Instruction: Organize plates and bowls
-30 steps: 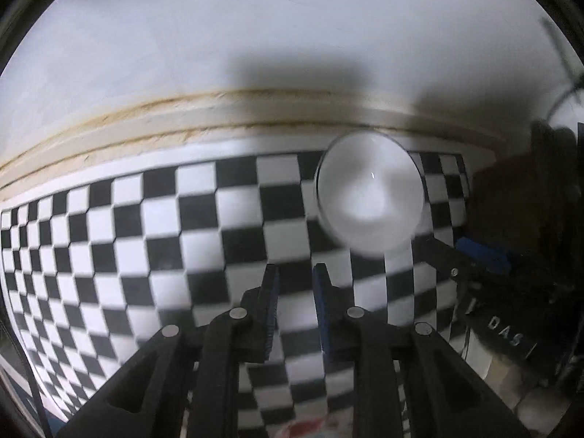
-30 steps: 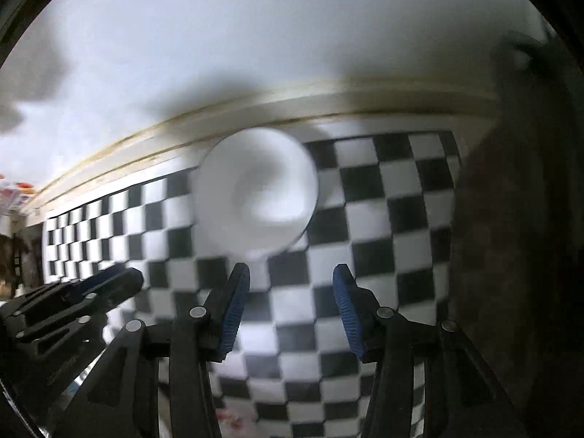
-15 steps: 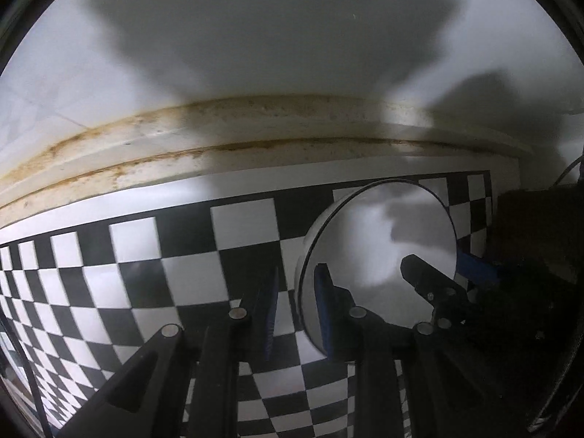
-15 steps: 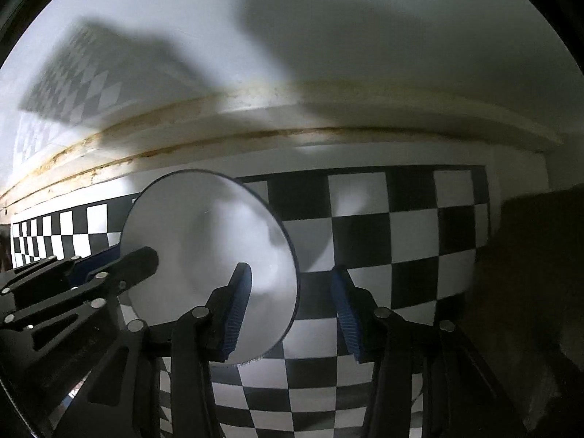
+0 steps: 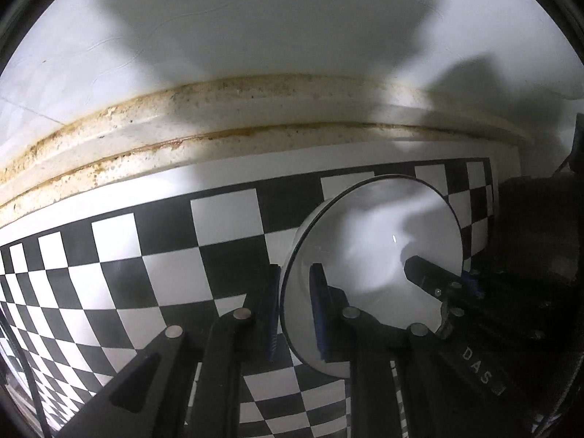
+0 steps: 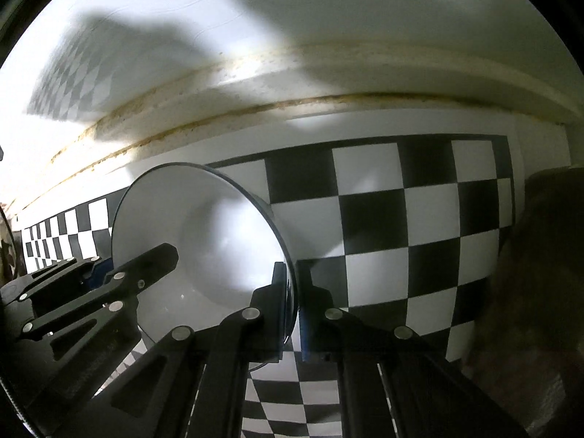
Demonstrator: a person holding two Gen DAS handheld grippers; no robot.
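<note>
Both claws lowered, left claw (image 5: 294, 308), right claw (image 6: 292, 310) each pinching bowl (image 5: 372, 255) rim

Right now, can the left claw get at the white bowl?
Yes, it looks so: the left claw already pinches the bowl rim, one finger inside, one outside. The right claw pinches the opposite rim.

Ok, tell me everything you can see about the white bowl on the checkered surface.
The white bowl looks like glossy ceramic with a thin dark rim and a smooth, empty inside. It sits on the black-and-white checkered surface, near the stained ledge along the wall. The left hand-held gripper is shut on one side of its rim, one finger inside and one outside; the right hand-held gripper is shut on the opposite side likewise.
</note>
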